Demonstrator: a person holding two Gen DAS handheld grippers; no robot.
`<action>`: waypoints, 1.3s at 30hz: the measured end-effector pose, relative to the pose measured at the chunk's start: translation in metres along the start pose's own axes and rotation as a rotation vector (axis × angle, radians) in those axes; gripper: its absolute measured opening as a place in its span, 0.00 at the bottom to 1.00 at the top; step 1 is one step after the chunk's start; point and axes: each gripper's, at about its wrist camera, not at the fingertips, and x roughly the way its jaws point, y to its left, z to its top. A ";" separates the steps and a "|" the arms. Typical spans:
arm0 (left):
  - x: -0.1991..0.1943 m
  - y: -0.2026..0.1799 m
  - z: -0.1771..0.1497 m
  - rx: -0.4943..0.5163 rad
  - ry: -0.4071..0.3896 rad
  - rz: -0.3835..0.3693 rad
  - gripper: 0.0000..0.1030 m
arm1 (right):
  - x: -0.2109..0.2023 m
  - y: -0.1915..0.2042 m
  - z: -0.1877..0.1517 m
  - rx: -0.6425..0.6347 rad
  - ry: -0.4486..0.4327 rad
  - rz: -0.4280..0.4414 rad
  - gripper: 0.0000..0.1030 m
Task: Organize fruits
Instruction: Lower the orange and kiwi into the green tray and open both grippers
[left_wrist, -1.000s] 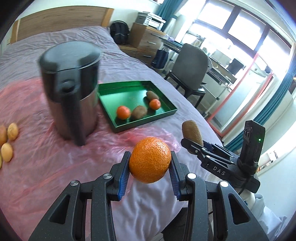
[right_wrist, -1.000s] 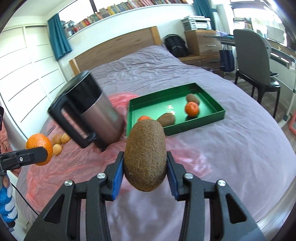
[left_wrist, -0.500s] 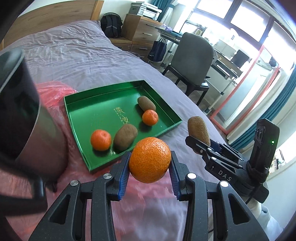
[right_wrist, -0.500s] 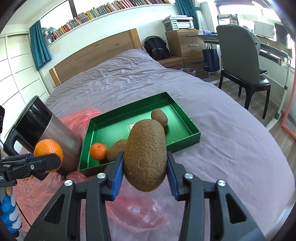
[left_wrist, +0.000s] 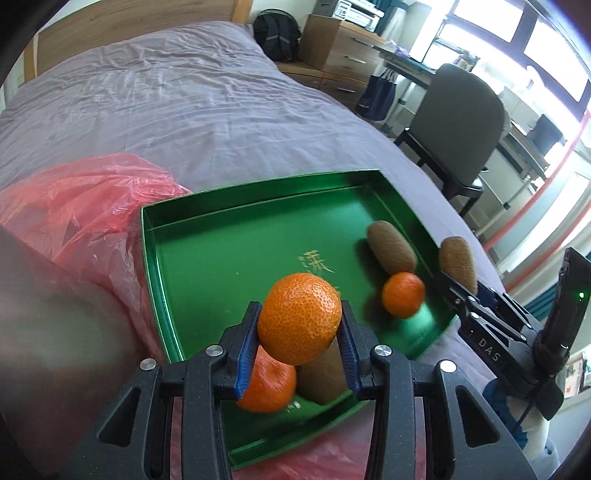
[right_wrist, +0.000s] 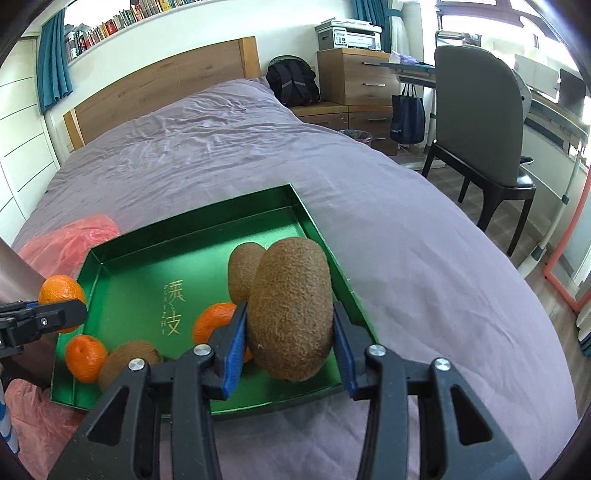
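Note:
My left gripper (left_wrist: 299, 341) is shut on a tangerine (left_wrist: 299, 317) and holds it above the near left part of the green tray (left_wrist: 221, 240). My right gripper (right_wrist: 290, 343) is shut on a kiwi (right_wrist: 291, 310) above the tray's near right corner (right_wrist: 325, 386). In the tray lie two tangerines (right_wrist: 85, 358) (left_wrist: 403, 300) and two kiwis (right_wrist: 243, 271) (right_wrist: 129, 362). The right gripper with its kiwi (left_wrist: 457, 263) shows at the right of the left wrist view. The left gripper with its tangerine (right_wrist: 61, 292) shows at the left of the right wrist view.
The tray rests on a purple bed (right_wrist: 406, 240) beside a crumpled pink plastic bag (left_wrist: 81, 206). A blurred metal kettle (left_wrist: 48, 325) stands close on the left. A chair (right_wrist: 480, 122), desk and drawers stand right of the bed.
Both grippers have moved forward over the tray with their fruit still held. The kettle has slid out to the left edge of view.

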 end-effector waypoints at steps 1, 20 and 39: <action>0.004 0.003 0.000 -0.004 0.000 0.010 0.34 | 0.003 -0.001 0.000 -0.002 0.002 -0.003 0.51; 0.041 0.007 -0.015 0.034 0.039 0.150 0.35 | 0.033 -0.006 -0.006 0.030 0.025 0.074 0.52; -0.005 -0.013 -0.019 0.069 -0.017 0.169 0.49 | 0.002 -0.015 -0.006 0.054 0.009 0.059 0.65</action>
